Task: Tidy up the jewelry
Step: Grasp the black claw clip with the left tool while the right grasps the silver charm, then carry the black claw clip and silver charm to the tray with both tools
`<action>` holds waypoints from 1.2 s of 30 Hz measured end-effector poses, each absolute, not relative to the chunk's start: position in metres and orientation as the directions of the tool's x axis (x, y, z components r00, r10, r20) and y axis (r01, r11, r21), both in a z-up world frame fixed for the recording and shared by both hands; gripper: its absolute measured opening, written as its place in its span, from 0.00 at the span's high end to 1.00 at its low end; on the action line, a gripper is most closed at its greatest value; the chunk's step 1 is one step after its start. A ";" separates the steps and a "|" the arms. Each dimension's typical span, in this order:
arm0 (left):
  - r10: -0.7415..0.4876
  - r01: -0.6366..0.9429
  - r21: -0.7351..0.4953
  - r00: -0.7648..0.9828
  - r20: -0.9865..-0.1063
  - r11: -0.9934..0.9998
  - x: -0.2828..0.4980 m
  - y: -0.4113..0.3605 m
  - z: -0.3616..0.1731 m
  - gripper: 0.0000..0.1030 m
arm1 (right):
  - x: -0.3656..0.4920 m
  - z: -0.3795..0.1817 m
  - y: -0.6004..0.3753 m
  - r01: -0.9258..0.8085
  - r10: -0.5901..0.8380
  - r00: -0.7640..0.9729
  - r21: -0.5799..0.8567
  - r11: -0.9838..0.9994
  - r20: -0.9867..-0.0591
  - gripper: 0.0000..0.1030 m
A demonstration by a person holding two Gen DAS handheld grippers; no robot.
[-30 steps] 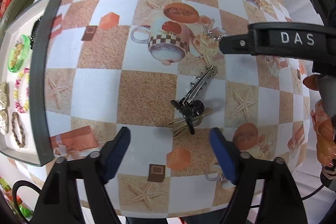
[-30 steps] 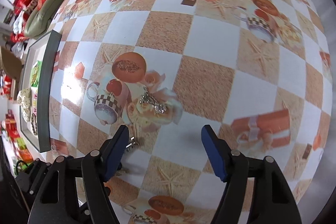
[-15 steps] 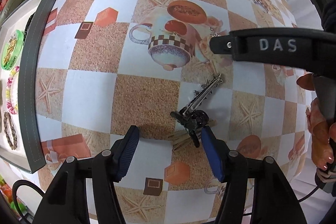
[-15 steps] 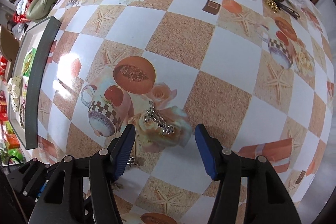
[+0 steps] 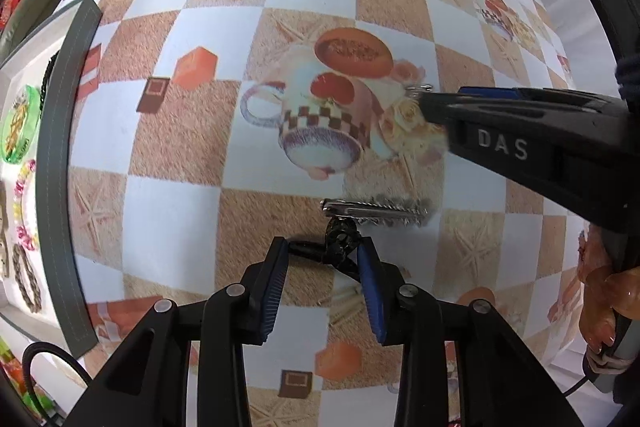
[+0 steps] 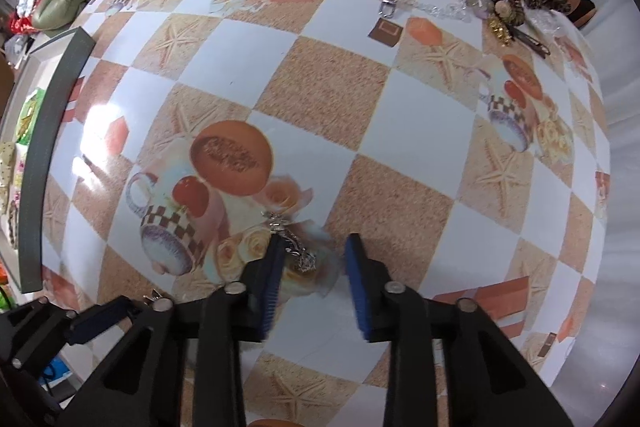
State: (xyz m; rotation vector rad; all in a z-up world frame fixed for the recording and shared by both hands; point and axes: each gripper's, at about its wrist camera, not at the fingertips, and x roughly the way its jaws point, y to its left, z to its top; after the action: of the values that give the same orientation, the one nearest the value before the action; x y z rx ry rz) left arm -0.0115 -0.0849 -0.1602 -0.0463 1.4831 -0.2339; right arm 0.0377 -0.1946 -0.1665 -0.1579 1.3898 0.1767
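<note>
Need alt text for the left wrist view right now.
The left gripper is closing around a black hair clip on a checkered tablecloth. The right gripper's finger reaches in from the right; a grey tray sits left.

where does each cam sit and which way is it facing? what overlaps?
Left wrist: on the left gripper, looking steeply down at the tablecloth; jaws closing around a black hair clip; right gripper and a hand at right.
Right wrist: on the right gripper, looking straight down; jaws closing around a silver chain; left gripper bottom left.
Shared: printed cup, grey tray, far jewelry pile.
</note>
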 end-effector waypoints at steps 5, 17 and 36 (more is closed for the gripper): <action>-0.171 0.136 -0.158 0.086 -0.982 0.978 -0.007 -0.080 -0.161 0.61 | 0.047 -0.163 -0.208 -0.175 0.019 0.179 -0.013 0.984 -0.984 0.84; -0.178 0.153 -0.158 0.125 -0.976 0.975 0.002 -0.058 -0.144 0.61 | 0.046 -0.145 -0.266 -0.034 0.120 0.161 0.116 0.993 -0.980 0.85; -0.184 0.164 -0.158 0.161 -0.970 0.974 -0.029 -0.040 -0.087 0.61 | -0.016 -0.101 -0.286 0.078 0.289 0.161 0.304 0.950 -0.944 0.84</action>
State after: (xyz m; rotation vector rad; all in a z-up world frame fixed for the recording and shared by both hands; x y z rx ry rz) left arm -0.0294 -0.0401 -0.0871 -0.0170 1.3874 -0.2486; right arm -0.0156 -0.2863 -0.1011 0.3116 1.4079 0.1535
